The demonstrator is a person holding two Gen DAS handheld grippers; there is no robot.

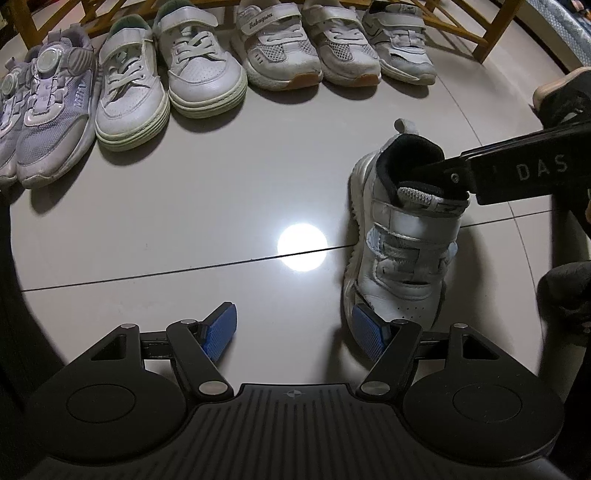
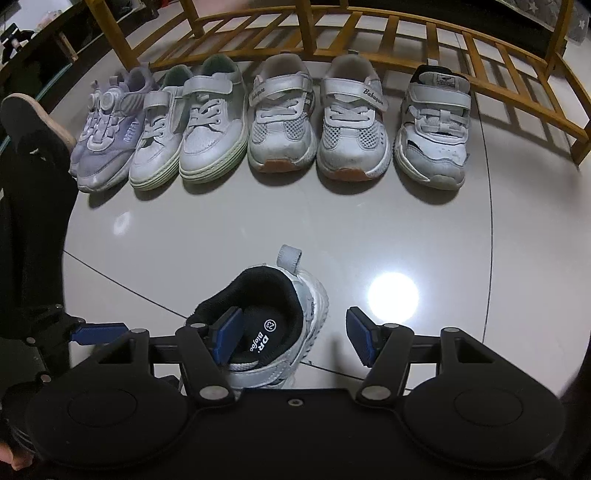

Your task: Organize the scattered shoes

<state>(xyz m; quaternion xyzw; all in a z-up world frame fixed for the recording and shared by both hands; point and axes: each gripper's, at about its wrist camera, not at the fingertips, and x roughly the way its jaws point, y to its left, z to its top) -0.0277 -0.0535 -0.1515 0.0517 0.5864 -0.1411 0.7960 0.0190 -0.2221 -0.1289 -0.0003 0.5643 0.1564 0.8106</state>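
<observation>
Right hand-held gripper [image 2: 291,338] straddles the white shoe's [image 2: 273,325] collar — one pad inside, not clenched; left hand-held gripper [image 1: 295,328] released beside its toe.

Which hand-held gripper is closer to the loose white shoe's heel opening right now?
Right. The right hand-held gripper has one finger inside the loose white shoe at its heel opening. The left hand-held gripper sits at the toe end, one pad beside the toe.

"Babaqwa" strap [image 1: 259,21], insole [image 2: 264,334] "23" (circled)
</observation>
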